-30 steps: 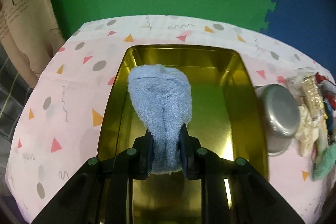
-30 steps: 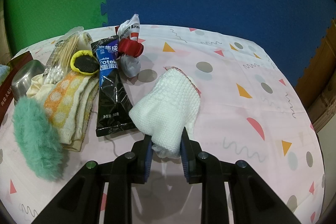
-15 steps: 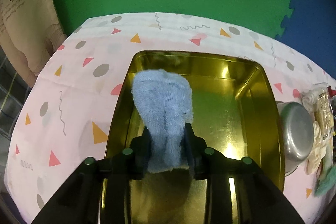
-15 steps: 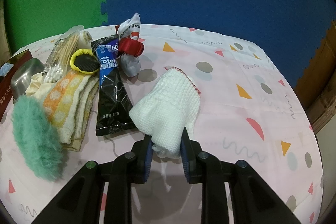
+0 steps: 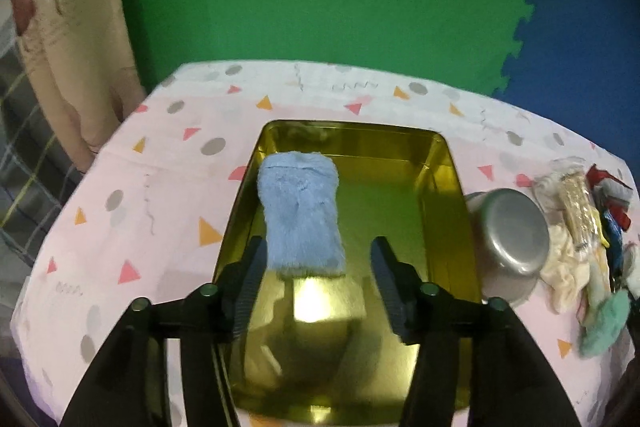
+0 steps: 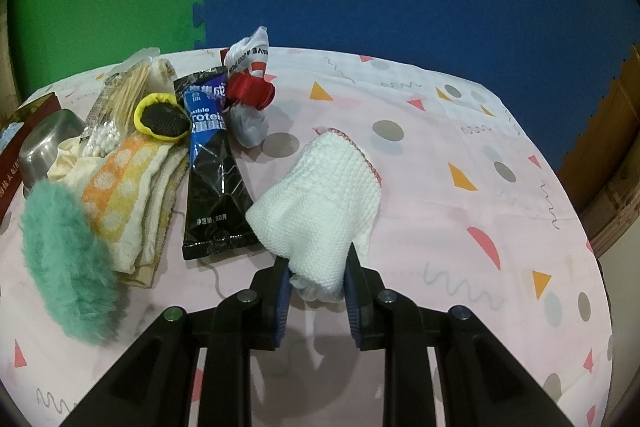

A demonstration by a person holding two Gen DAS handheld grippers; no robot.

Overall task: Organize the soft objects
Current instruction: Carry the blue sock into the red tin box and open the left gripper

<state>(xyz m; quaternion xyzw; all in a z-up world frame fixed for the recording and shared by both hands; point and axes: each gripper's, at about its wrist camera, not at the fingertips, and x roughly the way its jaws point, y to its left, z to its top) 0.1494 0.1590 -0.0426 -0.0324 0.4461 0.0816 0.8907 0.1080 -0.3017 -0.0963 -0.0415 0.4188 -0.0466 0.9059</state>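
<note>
The jaws of the left gripper (image 5: pixel 318 269) are opening, and the blue cloth (image 5: pixel 302 215) lies between them, though it is no longer pressed by either pad. The cloth rests on the floor of the gold tray (image 5: pixel 448 195), along its left wall, with its far end close to the back wall. The release is judged to be best finished by letting the jaws spread fully before the gripper is lifted clear, so that the fluffy pile is not snagged and dragged out again. The rest of the tray is seen to be bare, so room is left beside the cloth for the next piece.

The jaws of the right gripper (image 6: pixel 318 285) are clamped on the gathered near end of the white knitted cloth (image 6: pixel 320 195), whose far end with a red-stitched edge spreads out above the pink patterned surface (image 6: pixel 480 227). A firm hold is judged to be needed there until the tray is reached.

To the left, other soft things wait on the surface: a green fluffy pad (image 6: pixel 60 259) and a folded orange towel (image 6: pixel 128 199). Farther off, a steel bowl (image 6: pixel 44 143) lies upside down; whether anything is under it cannot be told
</note>
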